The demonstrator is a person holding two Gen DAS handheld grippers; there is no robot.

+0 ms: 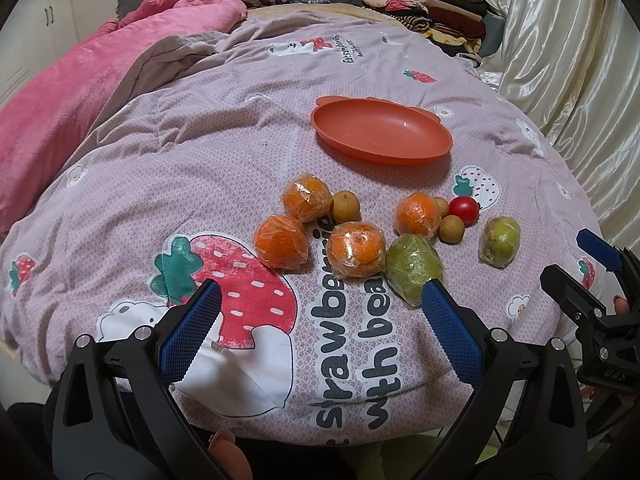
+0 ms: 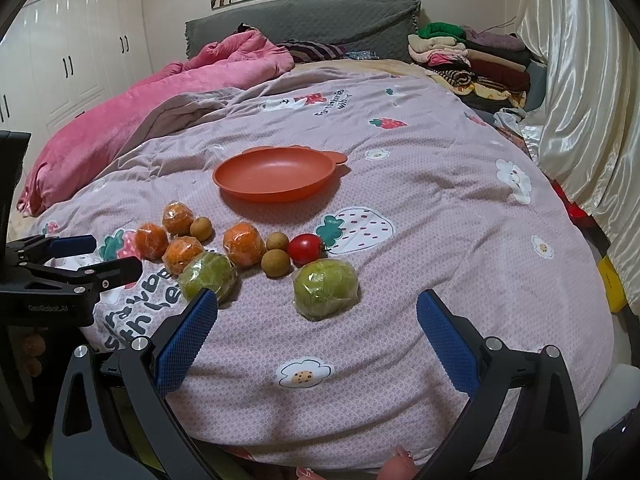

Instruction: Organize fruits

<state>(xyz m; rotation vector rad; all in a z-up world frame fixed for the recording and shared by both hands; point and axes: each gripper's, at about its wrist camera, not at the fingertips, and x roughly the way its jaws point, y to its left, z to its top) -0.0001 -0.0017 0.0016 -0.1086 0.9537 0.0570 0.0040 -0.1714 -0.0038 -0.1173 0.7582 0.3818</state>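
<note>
Wrapped fruits (image 2: 236, 258) are clustered just before the orange dish (image 2: 276, 174); left gripper (image 1: 320, 316) and right gripper (image 2: 316, 332) are spread, empty.

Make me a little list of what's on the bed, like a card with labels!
surface: strawberry quilt
dish: orange plate, nothing in it
wrapped oranges: four, one at
wrapped green fruits: two, one at
small brown fruits: three, one at
tomato: one
left gripper: open, holding nothing
right gripper: open, holding nothing
</note>
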